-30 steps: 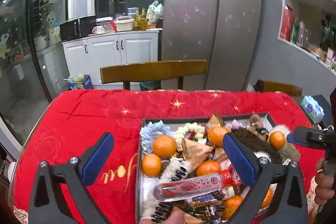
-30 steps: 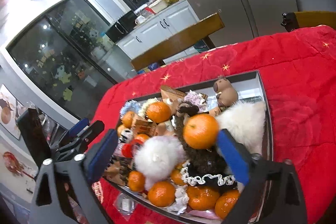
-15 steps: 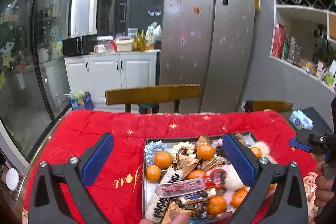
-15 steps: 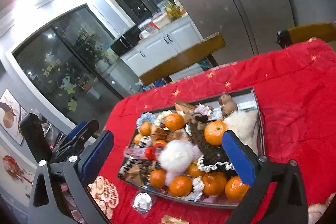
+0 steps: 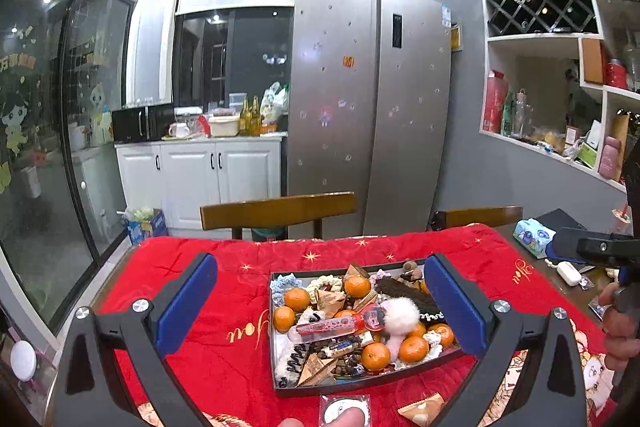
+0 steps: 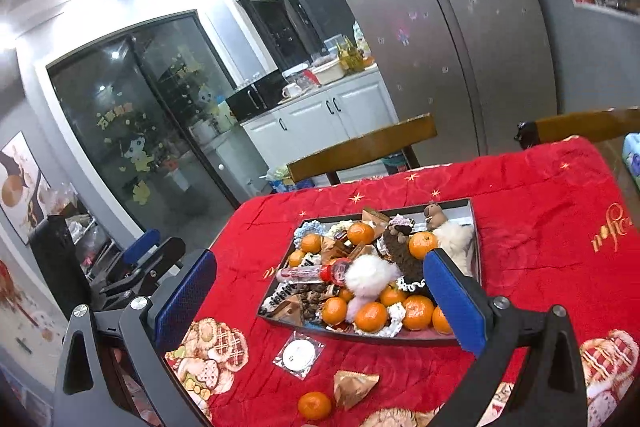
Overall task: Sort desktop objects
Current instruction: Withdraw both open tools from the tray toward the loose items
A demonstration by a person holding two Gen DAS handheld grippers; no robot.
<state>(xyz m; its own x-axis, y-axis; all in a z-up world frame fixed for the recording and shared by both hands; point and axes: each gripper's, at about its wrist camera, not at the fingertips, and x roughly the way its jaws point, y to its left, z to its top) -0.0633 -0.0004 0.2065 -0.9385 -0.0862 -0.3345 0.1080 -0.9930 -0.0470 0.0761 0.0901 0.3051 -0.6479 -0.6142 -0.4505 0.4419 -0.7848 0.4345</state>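
Both the left hand-held gripper and the right hand-held gripper hang wide apart and empty above the red-clothed bench. A shallow dark rectangular tray in mid-bench holds orange mandarins, a white fluffy pompom and a clear red-capped bottle. One loose mandarin and a tan triangular packet lie nearer.

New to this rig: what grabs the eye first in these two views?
The dark rectangular tray, heaped with oranges, fluffy white pompoms and a clear red-capped bottle, sits mid-table on the bright red tablecloth. Near the tray's front edge, a lone orange, a gold triangular packet and a clear-wrapped round disc lie loose. Both grippers, left gripper and right gripper, have empty, wide-open jaws.
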